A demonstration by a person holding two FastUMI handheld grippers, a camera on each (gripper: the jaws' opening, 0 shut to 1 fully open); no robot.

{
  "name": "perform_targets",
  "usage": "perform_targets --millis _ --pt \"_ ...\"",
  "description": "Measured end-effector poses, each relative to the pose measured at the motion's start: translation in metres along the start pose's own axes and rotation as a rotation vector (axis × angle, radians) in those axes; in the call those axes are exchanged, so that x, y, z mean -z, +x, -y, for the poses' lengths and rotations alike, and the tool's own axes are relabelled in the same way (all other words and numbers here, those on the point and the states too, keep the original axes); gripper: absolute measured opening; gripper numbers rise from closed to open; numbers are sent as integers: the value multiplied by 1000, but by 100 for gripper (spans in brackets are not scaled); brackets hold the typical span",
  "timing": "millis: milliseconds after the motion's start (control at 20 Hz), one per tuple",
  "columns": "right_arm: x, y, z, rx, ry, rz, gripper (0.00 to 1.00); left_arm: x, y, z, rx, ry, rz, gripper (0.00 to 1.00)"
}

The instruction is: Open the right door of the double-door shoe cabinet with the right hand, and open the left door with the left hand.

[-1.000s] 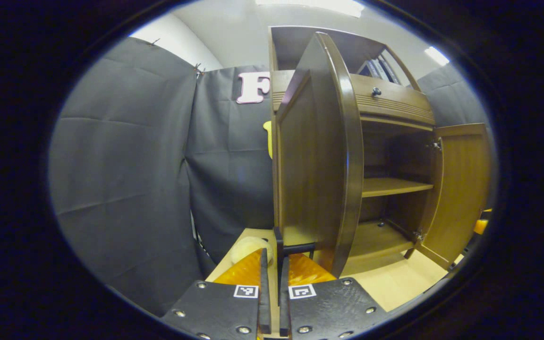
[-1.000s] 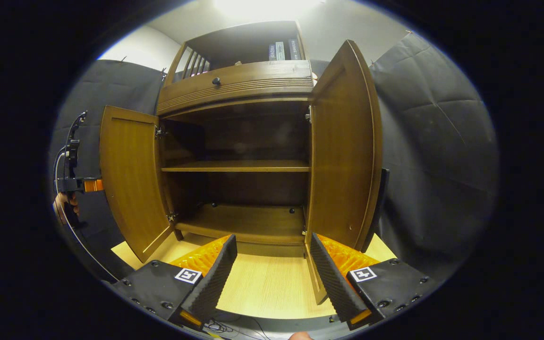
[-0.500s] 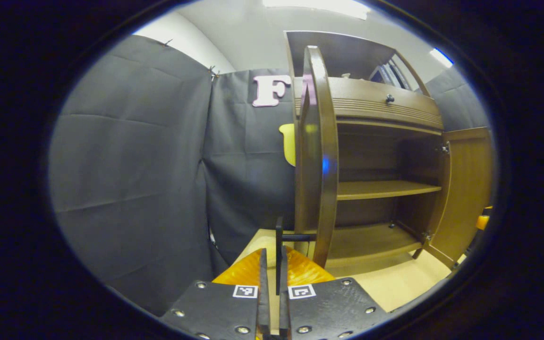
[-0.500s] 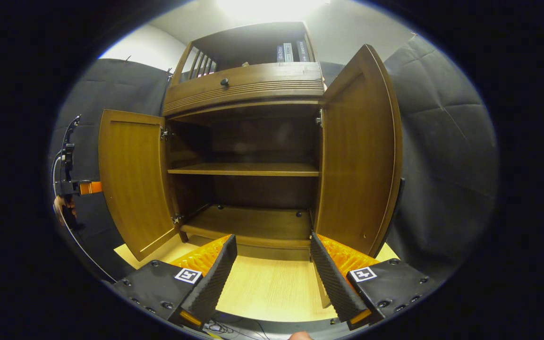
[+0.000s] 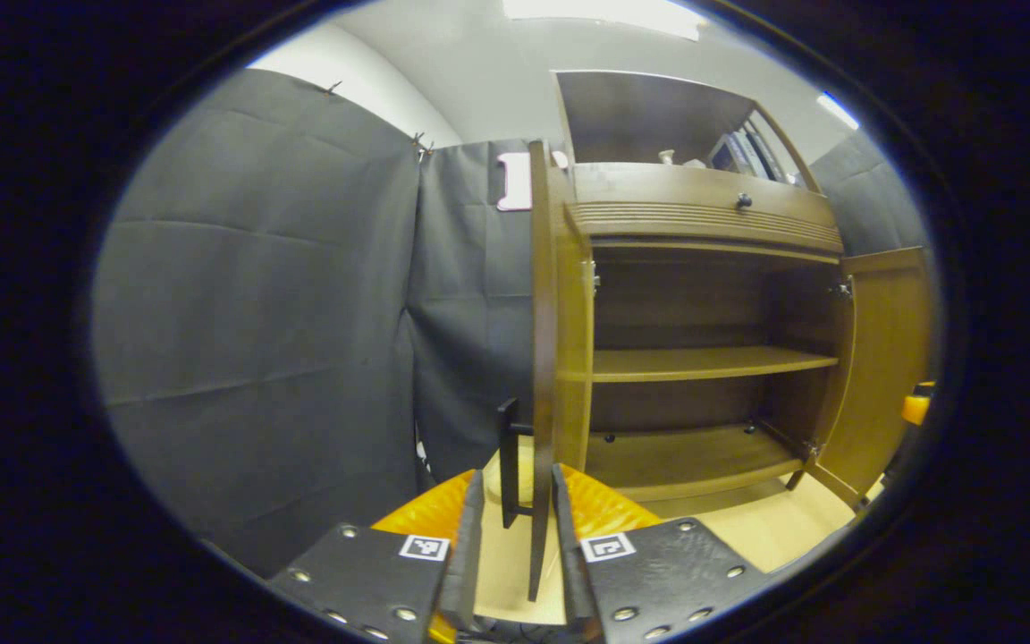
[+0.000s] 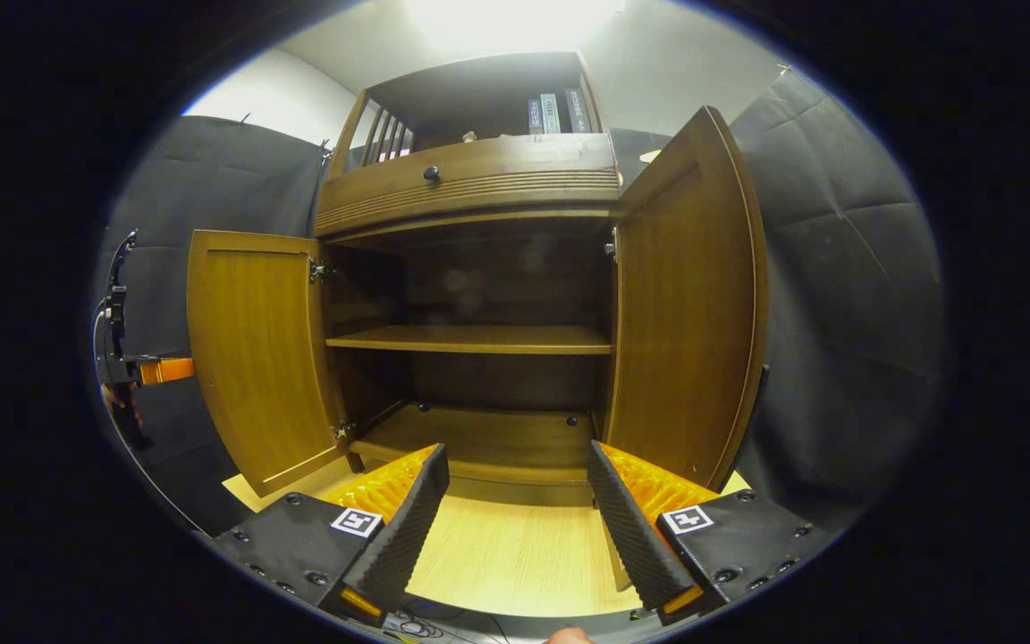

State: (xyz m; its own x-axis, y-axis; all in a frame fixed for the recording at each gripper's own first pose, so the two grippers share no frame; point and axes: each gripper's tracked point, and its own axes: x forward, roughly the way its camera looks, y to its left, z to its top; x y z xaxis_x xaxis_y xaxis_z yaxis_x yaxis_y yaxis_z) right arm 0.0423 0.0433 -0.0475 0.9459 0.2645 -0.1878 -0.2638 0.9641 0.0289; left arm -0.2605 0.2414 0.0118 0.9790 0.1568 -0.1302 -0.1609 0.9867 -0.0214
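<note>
Both doors of the shoe cabinet (image 6: 479,295) stand swung out. The left tongs (image 5: 515,546) sit narrow, astride the left door (image 5: 544,358) edge and handle (image 5: 509,461); right tongs (image 6: 515,528) gape wide, holding nothing. Best let go gently, backing straight off.

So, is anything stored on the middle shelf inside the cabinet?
No, in the right gripper view the middle shelf lies bare between the two open doors.

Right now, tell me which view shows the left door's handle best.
The left gripper view: the handle stands as a dark bar on the left door, seen edge-on, between the left gripper fingers. The right gripper view shows that door's inner face, its handle hidden.
</note>
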Motion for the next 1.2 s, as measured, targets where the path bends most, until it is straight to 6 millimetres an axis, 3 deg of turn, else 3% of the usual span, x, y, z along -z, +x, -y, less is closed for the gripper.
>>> perform_targets --millis 200,500,750,800,900,1000,1050,1200 --pt "-15 -8 9 44 5 27 98 -15 -19 22 6 10 55 91" --pt "-32 -32 27 148 -16 81 98 -25 -48 54 22 7 94 91" --pt "-23 -54 29 167 -22 91 100 -22 -69 69 40 43 114 91" --pt "-20 -59 27 164 -19 90 92 -20 -73 71 44 44 113 91" --pt "-15 -66 27 163 -23 92 98 -17 -79 71 51 43 117 91" --pt "-10 -69 27 170 -13 82 92 -18 -87 69 44 50 128 91" --pt "-7 -71 26 166 -5 80 100 -16 -92 68 43 55 134 91" --pt "-8 -81 28 179 -20 91 98 -20 -101 68 32 68 145 91"
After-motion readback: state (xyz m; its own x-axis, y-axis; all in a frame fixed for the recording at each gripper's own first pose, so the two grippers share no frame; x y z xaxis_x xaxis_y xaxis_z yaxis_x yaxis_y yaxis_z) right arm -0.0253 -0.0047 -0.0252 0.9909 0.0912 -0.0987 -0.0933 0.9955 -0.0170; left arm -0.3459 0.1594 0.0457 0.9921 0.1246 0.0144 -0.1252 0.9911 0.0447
